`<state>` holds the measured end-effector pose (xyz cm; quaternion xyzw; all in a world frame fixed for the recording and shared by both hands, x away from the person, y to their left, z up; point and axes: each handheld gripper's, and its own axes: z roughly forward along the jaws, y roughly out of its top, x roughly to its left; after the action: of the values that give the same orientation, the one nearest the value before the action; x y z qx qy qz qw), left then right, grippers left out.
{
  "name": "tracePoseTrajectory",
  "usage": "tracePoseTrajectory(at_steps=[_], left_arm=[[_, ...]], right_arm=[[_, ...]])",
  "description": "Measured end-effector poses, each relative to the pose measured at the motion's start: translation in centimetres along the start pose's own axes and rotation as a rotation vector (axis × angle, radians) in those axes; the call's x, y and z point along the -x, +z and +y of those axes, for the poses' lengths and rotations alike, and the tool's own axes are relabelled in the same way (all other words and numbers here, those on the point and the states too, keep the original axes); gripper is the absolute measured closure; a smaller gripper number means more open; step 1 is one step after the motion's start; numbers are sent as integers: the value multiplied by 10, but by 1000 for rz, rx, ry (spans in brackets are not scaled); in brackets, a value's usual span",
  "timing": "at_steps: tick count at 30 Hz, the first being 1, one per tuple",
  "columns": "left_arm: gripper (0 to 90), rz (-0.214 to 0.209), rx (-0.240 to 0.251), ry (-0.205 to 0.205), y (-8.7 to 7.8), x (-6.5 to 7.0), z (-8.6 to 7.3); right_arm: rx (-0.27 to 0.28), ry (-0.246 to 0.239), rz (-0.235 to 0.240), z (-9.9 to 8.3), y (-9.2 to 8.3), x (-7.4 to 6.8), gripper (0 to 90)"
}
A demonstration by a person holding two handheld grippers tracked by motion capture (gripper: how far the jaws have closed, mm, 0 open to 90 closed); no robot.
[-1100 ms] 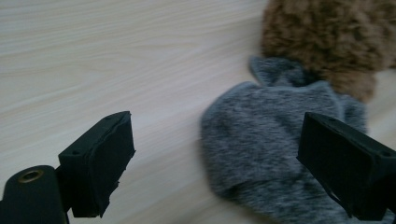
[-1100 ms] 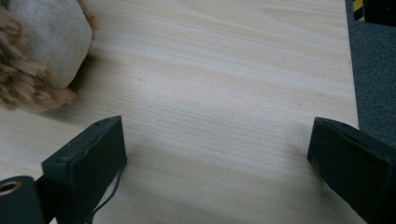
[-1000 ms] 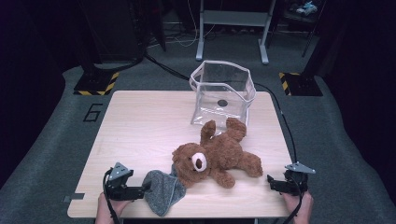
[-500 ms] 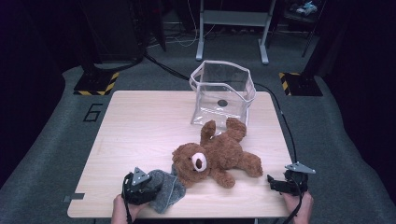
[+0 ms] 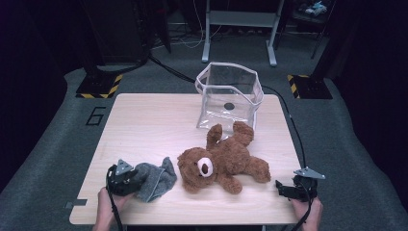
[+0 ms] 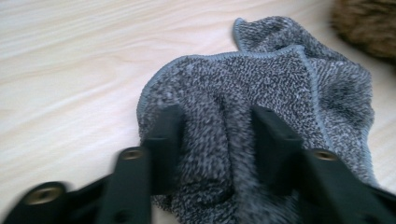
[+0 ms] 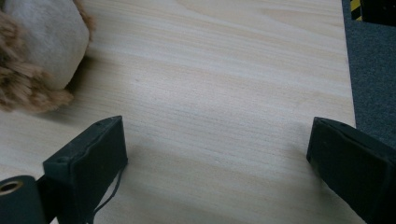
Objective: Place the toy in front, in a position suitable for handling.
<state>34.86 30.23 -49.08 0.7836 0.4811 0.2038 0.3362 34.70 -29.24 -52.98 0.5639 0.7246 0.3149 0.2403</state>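
Observation:
A grey cloth lies crumpled near the table's front left, just left of a brown teddy bear lying on its back. My left gripper has its jaws closed around a fold of the cloth. The left gripper has its pads sunk into the pile, and the jaws have just been opening a little. My right gripper rests at the front right corner, right of the bear's leg. The right gripper is open with only bare wood between its fingers. A bit of the bear shows at its upper left.
A clear plastic bag with a white rim and a dark dot stands open at the back of the wooden table, just behind the bear's raised arms. Grey carpet and dark stands surround the table. A cable runs off the right edge.
The left gripper pushed right onto the cloth, then drew back left. The cloth has shifted left and away from the front edge with it. The right gripper and bear have not moved.

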Motion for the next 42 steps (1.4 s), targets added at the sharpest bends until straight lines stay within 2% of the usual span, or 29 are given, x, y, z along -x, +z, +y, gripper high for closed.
tracePoseTrajectory(at_steps=[2, 4, 5, 6, 7, 8, 10, 11, 12, 13, 15, 17, 20, 22, 23, 26, 28, 29, 34, 37, 38, 39, 41, 42], left_arm=[[330, -3, 12, 3, -8, 7, 7], [293, 1, 16, 41, -13, 20, 12], [285, 1, 16, 41, -13, 20, 12], [286, 4, 25, 68, -13, 35, 15], [294, -3, 17, 86, -12, 42, 16], [312, -5, 7, 96, -8, 48, 17], [352, 4, -48, 117, 3, 58, 17], [353, 4, -48, 117, 3, 58, 17], [377, 36, -85, 129, 14, 63, 16], [404, 57, -113, 134, 19, 65, 16], [469, 100, -147, 137, 26, 65, 16], [554, 134, -148, 152, 30, 65, 14], [743, 131, -127, 151, 31, 64, 13], [821, 102, -96, 138, 27, 60, 14], [837, 102, -96, 138, 27, 60, 14], [829, 63, -34, 87, 15, 53, 18], [813, 55, -24, 75, 8, 49, 20], [786, 55, -24, 75, 8, 49, 20], [780, 57, -63, 68, 6, 40, 14], [839, 65, -48, 58, 5, 39, 12], [857, 70, -34, 57, 2, 38, 11], [862, 73, 4, 51, -4, 36, 11], [867, 71, 22, 44, -9, 34, 12], [867, 64, 47, 30, -14, 31, 14]], right_arm=[[0, 1, -1, 0, 0, 0, 43], [1, 1, -1, 0, 0, 0, 43], [1, 1, -1, 0, 0, 0, 43], [0, 1, -2, 0, 0, 0, 43], [0, 1, -1, 0, 0, 0, 43], [0, 1, -1, 0, 0, 0, 43], [0, 1, -1, 0, 0, 0, 43], [-1, 1, -1, 0, 0, 0, 43], [0, 1, -1, 0, 0, 0, 43], [0, 1, -1, 0, 0, 0, 44], [0, 1, -1, 0, 0, 0, 44], [1, 1, -2, 0, 0, 0, 44], [1, 2, -2, 0, 0, 0, 46], [1, 2, -2, 0, 0, 0, 46], [1, 2, -3, 0, 0, 0, 46], [1, 2, -3, 0, 0, 0, 46], [1, 0, -3, 0, 0, 0, 47], [1, 0, -3, 0, 0, 0, 47], [2, 3, -5, 0, 0, 0, 48], [1, 5, -6, 0, 0, 0, 48], [1, 5, -6, 0, 0, 0, 48], [1, 5, -6, 0, 0, 0, 48], [1, 5, -6, 0, 0, 0, 48], [1, 5, -6, 0, 0, 0, 48]])
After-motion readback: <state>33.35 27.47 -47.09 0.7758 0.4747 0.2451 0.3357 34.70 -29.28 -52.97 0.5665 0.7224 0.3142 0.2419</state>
